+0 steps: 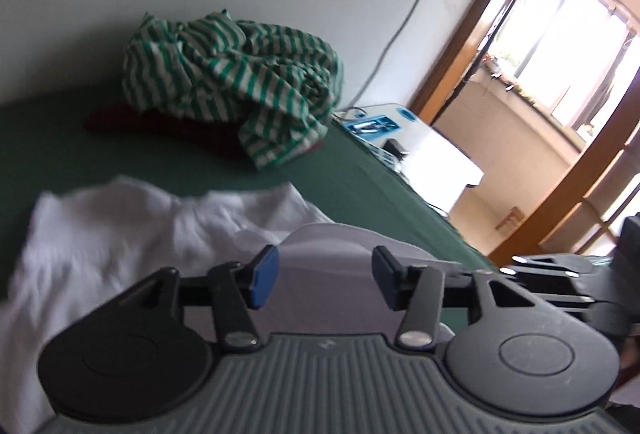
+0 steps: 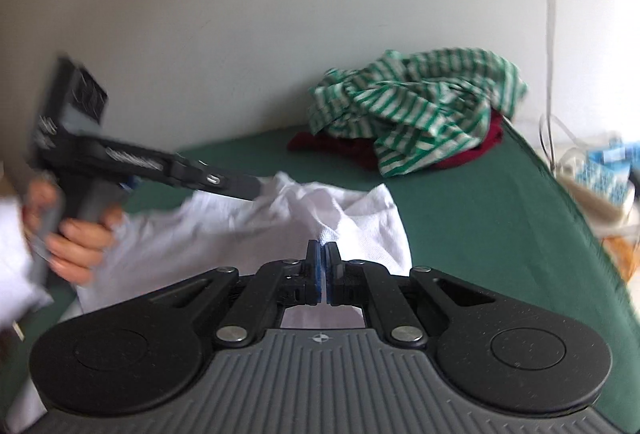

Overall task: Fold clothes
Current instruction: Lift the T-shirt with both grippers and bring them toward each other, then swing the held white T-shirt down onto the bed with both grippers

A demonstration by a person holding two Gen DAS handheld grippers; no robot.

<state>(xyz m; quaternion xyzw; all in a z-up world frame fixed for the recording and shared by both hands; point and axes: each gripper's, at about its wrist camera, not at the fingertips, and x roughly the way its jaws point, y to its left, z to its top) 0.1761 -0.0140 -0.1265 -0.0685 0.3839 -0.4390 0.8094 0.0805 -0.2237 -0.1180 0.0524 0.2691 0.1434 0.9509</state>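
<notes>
A white garment (image 1: pixel 120 242) (image 2: pixel 240 234) lies rumpled on the green-covered surface (image 1: pixel 60 137) (image 2: pixel 480 213). My left gripper (image 1: pixel 324 270) is open just above it, with nothing between its blue pads (image 1: pixel 262 276). In the right wrist view the left gripper (image 2: pixel 252 189) reaches in from the left, held by a hand (image 2: pixel 80 238), with its tip at the cloth's far edge. My right gripper (image 2: pixel 325 254) is shut on a small tuft of the white garment, lifting a fold of it. A green-and-white striped garment (image 1: pixel 232 81) (image 2: pixel 420 109) is heaped at the back on a dark red one (image 1: pixel 180 129) (image 2: pixel 332 145).
A pale wall runs behind the surface, with a cable (image 1: pixel 412 5) hanging down it. Past the surface's right edge stands a low white unit (image 1: pixel 440 153) with blue items on top. Beyond it a wooden-framed doorway (image 1: pixel 472 33) opens onto a bright window.
</notes>
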